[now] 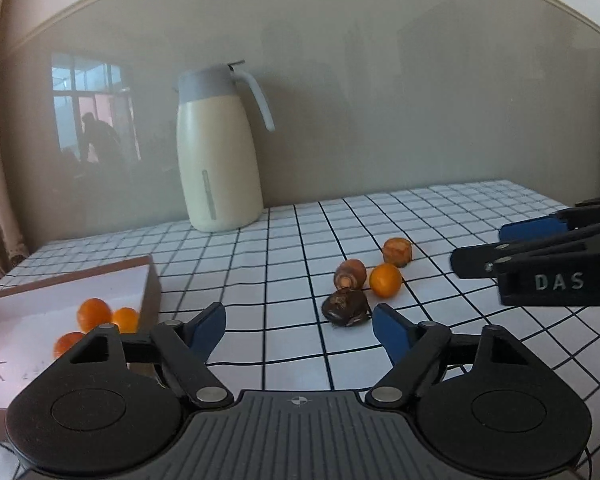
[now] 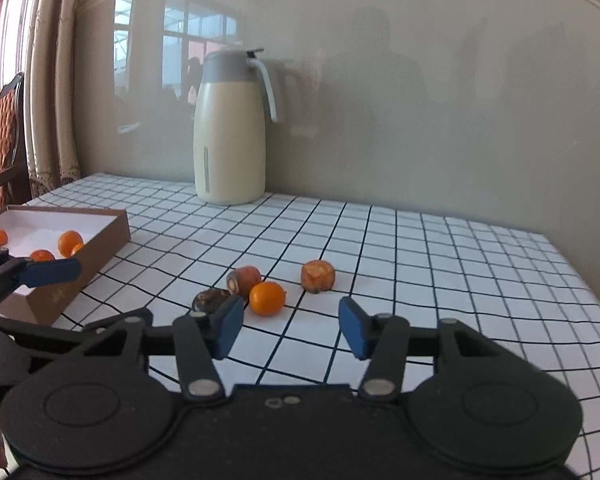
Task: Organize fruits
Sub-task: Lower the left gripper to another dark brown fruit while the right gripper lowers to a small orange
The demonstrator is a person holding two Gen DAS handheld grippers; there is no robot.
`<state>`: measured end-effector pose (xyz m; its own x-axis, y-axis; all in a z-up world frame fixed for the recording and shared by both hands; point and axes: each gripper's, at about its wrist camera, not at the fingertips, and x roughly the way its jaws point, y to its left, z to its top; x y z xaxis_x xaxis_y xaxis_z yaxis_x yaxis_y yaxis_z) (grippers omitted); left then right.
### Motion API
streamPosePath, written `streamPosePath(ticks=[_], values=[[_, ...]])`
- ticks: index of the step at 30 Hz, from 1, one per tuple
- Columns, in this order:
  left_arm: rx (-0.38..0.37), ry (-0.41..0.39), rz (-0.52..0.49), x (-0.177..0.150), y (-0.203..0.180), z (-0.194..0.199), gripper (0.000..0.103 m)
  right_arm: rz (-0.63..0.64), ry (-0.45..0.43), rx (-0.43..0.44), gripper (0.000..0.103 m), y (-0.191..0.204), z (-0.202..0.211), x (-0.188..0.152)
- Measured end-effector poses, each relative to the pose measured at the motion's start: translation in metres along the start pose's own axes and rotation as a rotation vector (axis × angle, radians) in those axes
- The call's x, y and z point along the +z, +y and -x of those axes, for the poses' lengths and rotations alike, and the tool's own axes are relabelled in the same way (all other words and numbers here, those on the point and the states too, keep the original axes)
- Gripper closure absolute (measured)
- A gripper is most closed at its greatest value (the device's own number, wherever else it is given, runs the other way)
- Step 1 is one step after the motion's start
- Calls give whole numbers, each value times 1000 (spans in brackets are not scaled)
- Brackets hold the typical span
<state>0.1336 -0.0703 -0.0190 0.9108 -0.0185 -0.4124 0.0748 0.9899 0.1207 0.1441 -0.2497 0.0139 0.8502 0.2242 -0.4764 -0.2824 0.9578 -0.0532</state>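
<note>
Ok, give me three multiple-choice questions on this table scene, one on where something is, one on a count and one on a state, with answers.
1. Where does the jug stand?
A. at the back of the table by the wall
B. inside the box
C. on its side among the loose pieces

2. How many round oranges lie loose on the tablecloth, outside the box?
A. none
B. one
C. three

3. What is between the fingers of the right gripper?
A. an orange, gripped
B. the jug handle
C. nothing, they stand apart

Answers:
1 A, the jug is upright against the wall.
2 B, a single orange sits beside two carrot chunks and a dark piece.
3 C, bare cloth shows between the fingers.
</note>
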Motion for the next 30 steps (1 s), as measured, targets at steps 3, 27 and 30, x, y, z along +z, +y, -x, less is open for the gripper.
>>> streamPosePath(ticks=[3,27,30], values=[[-5,38,6,0,-5,-15,31,11,20,5,60,-1,-12,1],[-39,204,34,18,-15,-103,49,-43,172,122,66,-10,-105,18],[-39,205,38,20,-12,-109,49,-77,188,141,68,-11,-113,20]])
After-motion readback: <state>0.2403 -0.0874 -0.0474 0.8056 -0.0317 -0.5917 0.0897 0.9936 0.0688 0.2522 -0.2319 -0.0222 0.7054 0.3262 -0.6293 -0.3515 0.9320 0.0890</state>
